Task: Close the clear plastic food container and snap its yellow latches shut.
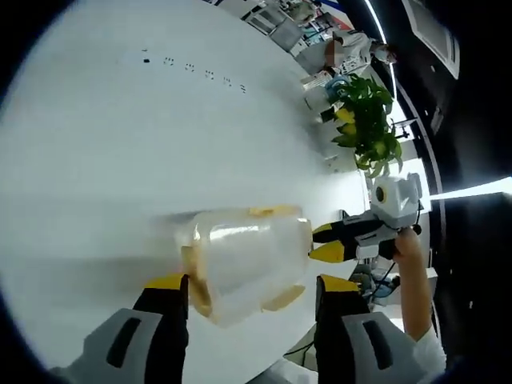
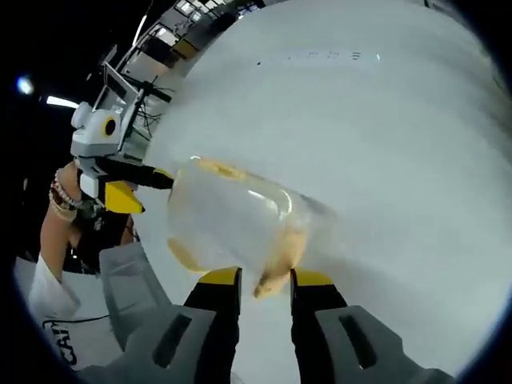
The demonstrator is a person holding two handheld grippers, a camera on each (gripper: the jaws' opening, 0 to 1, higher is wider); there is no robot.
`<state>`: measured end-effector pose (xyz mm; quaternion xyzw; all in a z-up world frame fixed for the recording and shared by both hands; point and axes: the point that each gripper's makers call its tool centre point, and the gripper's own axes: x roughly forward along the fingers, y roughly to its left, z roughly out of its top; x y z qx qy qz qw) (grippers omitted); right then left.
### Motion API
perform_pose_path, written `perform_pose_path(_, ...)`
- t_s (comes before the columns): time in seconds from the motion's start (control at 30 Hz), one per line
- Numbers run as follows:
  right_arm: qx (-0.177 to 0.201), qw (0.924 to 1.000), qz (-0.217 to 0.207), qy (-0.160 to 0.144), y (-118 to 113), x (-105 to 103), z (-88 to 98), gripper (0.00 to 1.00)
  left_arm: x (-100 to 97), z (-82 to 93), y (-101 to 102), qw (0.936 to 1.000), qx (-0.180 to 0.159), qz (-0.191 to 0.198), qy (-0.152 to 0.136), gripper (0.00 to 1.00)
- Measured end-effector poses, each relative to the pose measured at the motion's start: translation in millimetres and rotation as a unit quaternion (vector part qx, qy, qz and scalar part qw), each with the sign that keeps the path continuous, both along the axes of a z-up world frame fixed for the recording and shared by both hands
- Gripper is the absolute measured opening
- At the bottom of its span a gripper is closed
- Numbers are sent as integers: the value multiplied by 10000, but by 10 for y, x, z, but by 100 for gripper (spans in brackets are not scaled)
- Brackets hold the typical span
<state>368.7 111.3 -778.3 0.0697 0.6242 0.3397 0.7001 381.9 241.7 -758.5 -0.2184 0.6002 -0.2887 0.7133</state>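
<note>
From my left gripper (image 1: 250, 290), jaws spread wide on either side of it, the clear plastic food container with yellow latches (image 1: 246, 261) sits near the edge of the round white table (image 1: 104, 136), whose bare top runs open beyond it. My right gripper (image 2: 265, 282) has its yellow-tipped jaws nearly together around a yellow latch (image 2: 269, 280) at the container's near side. A leafy green potted plant (image 1: 370, 120) stands past the table's rim.
</note>
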Motion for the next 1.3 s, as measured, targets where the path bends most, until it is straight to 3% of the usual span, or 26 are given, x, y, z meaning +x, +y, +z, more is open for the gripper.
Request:
perform_pose_path(0.3,33,10000,18,33,1,9,2,18,54,-177,134,9985,544,42,22,36)
perform_pose_path(0.43,137,9999,-29,43,-17,22,2,16,54,-279,262,9933,1107,-287,-165,21)
perform_pose_path(0.8,370,9992,-138,92,-20,29,-2,14,32,-275,247,9954,925,-247,54,18)
perform_pose_path(1.03,303,9995,-37,28,-5,30,2,14,22,-276,233,9960,859,-221,124,17)
perform_pose_path(1.17,407,9991,-116,48,-14,20,-2,14,29,-281,255,9972,705,-20,244,15)
perform_pose_path(1.23,403,9991,-97,51,-7,17,0,14,30,-279,260,9970,555,234,493,13)
perform_pose_path(1.3,373,9993,-62,61,2,22,9,14,26,-290,241,9976,520,139,436,11)
